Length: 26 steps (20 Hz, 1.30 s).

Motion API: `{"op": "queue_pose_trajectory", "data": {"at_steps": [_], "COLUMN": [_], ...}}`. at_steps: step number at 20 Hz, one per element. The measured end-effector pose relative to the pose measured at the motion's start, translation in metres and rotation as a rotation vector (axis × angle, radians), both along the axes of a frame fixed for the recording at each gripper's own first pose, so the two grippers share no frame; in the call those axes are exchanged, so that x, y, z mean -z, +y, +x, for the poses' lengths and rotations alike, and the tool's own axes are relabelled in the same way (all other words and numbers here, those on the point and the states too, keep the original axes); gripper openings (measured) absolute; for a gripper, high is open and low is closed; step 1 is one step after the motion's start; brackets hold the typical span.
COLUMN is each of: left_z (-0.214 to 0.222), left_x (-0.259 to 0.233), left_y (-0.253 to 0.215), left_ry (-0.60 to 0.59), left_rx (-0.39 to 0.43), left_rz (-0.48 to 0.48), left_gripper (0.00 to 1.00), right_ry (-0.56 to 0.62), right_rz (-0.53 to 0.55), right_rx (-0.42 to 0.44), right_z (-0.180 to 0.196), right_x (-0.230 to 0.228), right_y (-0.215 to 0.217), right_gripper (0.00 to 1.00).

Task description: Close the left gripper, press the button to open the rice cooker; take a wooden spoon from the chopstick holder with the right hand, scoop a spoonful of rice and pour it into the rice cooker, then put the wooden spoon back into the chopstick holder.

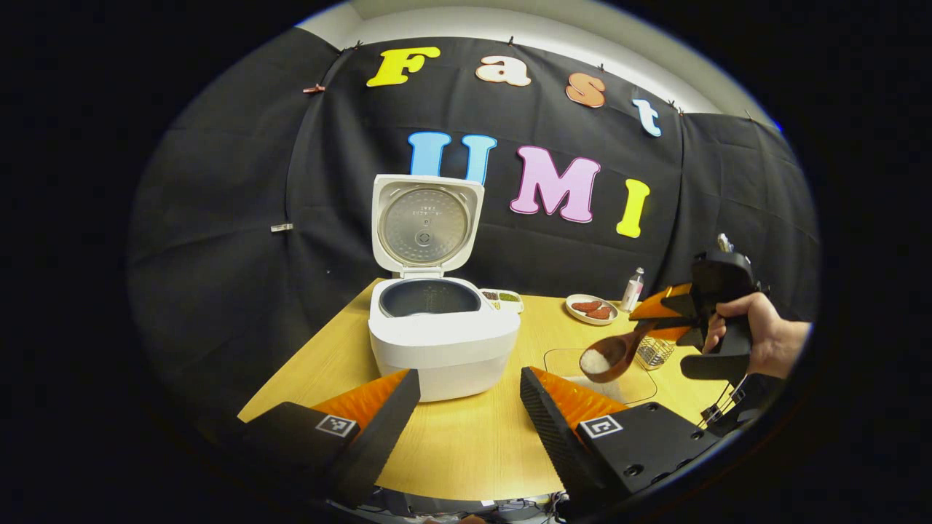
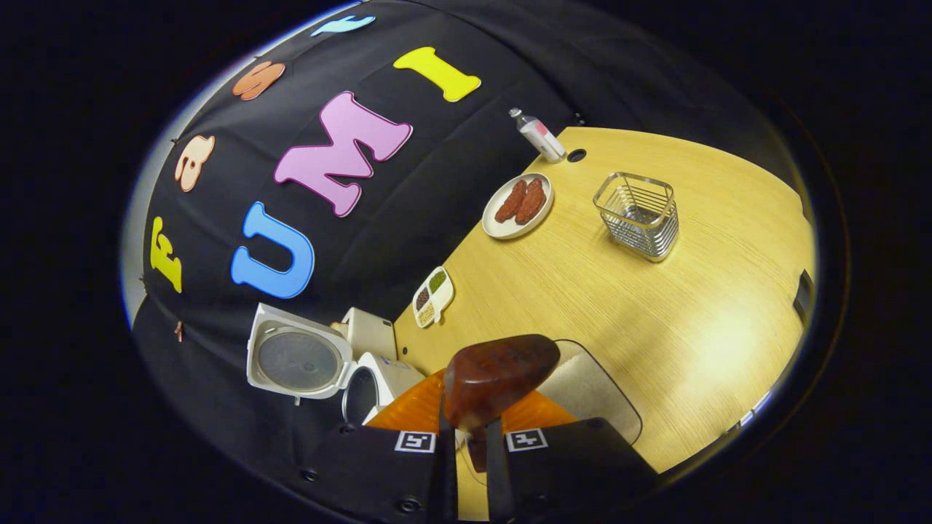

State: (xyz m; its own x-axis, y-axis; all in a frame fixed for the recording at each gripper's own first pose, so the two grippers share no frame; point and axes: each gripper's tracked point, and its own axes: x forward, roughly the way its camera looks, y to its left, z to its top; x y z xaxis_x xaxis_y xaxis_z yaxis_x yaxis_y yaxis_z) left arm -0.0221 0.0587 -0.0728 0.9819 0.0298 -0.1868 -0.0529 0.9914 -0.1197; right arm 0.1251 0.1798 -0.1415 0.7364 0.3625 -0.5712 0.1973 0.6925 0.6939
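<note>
The white rice cooker [image 1: 444, 338] stands on the wooden table with its lid [image 1: 426, 225] raised upright and the dark inner pot showing. My left gripper [image 1: 470, 411] is open just in front of it, with nothing between its fingers. To the right, a hand holds my right gripper [image 1: 648, 324], shut on the handle of the wooden spoon [image 1: 615, 355]. The spoon's bowl carries white rice and hangs over a clear rice tray [image 1: 564, 360]. In the right gripper view the spoon's brown back [image 2: 499, 378] sits above the closed gripper [image 2: 471, 429], with the cooker [image 2: 378, 378] at lower left.
A wire chopstick holder [image 2: 639, 215] stands with nothing in it on the table, also seen behind the spoon [image 1: 653, 352]. A plate of sausages [image 2: 518, 204], a small bottle [image 2: 537, 135] and a divided dish of beans [image 2: 432, 295] line the back edge by the cloth wall.
</note>
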Motion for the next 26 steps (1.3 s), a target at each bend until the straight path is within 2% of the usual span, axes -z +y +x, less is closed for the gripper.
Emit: {"op": "queue_pose_trajectory", "data": {"at_steps": [6, 11, 15, 20, 26], "left_z": [-0.004, -0.009, -0.014, -0.011, -0.005], "left_x": [-0.003, 0.004, 0.006, 0.013, 0.020], "left_y": [0.007, 0.016, 0.034, 0.054, 0.082], "left_ry": [-0.015, -0.005, -0.004, 0.012, 0.029], "left_rx": [-0.021, -0.061, -0.106, -0.141, -0.178], "left_rz": [0.005, -0.023, -0.034, -0.096, -0.145], "left_gripper": [0.96, 0.95, 0.96, 0.95, 0.95], "right_ry": [-0.038, -0.010, -0.035, -0.042, -0.061], "right_rz": [0.113, 0.230, 0.245, 0.266, 0.187], "right_rx": [0.007, 0.021, 0.009, -0.038, -0.147], "right_z": [0.025, 0.046, 0.064, 0.082, 0.086], "right_x": [-0.050, -0.079, -0.098, -0.106, -0.086], "right_y": [0.031, 0.063, 0.095, 0.158, 0.242], "right_gripper": [0.21, 0.20, 0.20, 0.20, 0.20]}}
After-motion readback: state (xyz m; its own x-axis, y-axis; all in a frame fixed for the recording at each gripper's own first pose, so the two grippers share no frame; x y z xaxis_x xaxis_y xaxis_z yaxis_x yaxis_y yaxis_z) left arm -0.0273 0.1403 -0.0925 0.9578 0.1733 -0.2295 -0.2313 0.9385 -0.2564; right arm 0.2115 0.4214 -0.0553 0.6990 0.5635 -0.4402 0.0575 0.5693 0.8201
